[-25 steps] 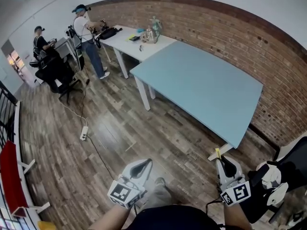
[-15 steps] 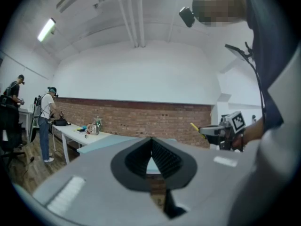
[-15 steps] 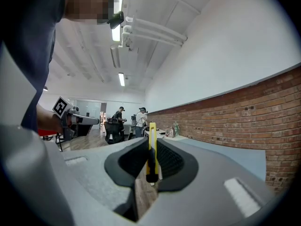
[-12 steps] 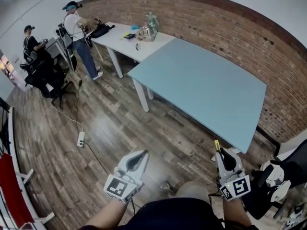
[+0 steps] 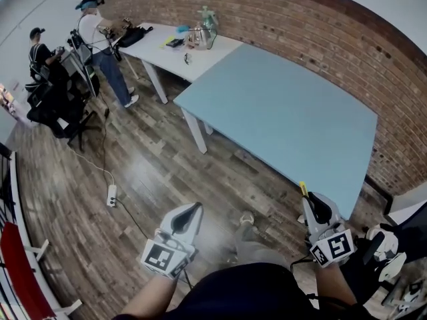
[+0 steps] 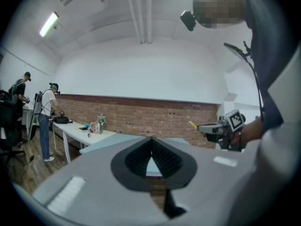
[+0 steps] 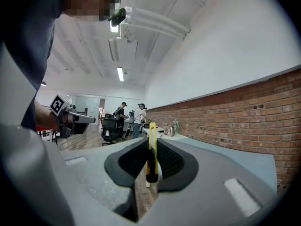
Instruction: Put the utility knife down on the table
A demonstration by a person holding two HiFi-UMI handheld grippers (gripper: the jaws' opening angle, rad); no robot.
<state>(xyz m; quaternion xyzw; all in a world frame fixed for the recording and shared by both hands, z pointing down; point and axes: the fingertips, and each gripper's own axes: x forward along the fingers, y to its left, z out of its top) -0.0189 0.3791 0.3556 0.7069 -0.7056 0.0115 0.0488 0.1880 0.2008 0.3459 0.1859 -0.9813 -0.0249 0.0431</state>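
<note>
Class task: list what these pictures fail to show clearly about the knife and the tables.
- utility knife, right gripper view: the fingers cover its sides, so whether the blade is out cannot be told.
- Head view: only its yellow tip shows above the right gripper.
- Clutter on the white table, head view: too small to name.
</note>
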